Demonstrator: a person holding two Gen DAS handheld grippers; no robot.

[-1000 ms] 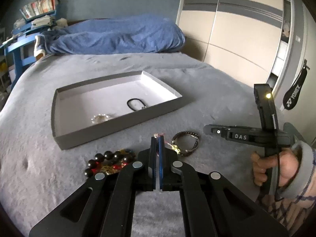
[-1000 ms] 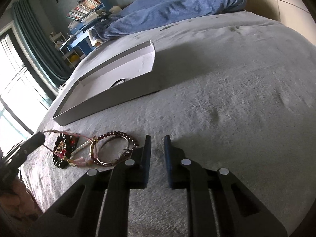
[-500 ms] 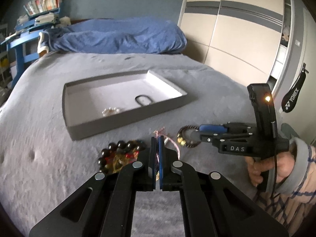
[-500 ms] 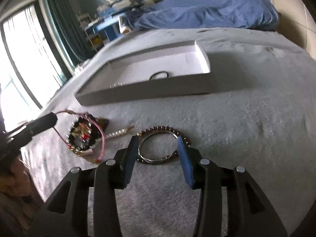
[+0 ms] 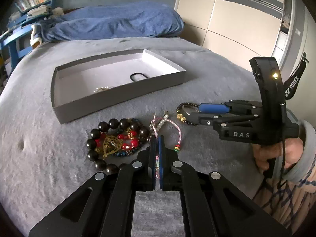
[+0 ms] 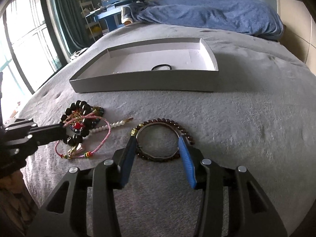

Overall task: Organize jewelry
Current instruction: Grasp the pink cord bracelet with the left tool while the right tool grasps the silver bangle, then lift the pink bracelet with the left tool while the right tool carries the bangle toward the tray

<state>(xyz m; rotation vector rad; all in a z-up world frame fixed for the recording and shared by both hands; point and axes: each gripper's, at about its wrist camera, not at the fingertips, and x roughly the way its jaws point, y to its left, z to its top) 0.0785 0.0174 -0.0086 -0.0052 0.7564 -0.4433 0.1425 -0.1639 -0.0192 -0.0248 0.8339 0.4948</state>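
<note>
A grey tray (image 5: 118, 96) (image 6: 146, 83) lies on the bed and holds a black hair tie (image 5: 138, 76) (image 6: 161, 67) and a small pale bracelet (image 5: 101, 89). My left gripper (image 5: 157, 138) is shut on a pink cord bracelet (image 5: 178, 130) (image 6: 102, 138), beside a pile of black and red beads (image 5: 116, 138) (image 6: 79, 118) and a pearl strand (image 6: 110, 126). My right gripper (image 6: 158, 144) (image 5: 189, 114) is open, its fingers on either side of a dark bead bracelet with a metal bangle (image 6: 164, 136) (image 5: 183, 110).
The bed has a grey blanket (image 6: 246, 118). A blue duvet (image 5: 114, 23) lies at its far end. A wardrobe (image 5: 237, 19) stands to the right, a window (image 6: 23, 39) and blue shelves (image 6: 114, 6) to the left.
My right gripper opened wide and moved over the dark bead bracelet, fingers now straddling it. My left gripper stayed shut on the pink cord, which now stretches out from the bead pile.
</note>
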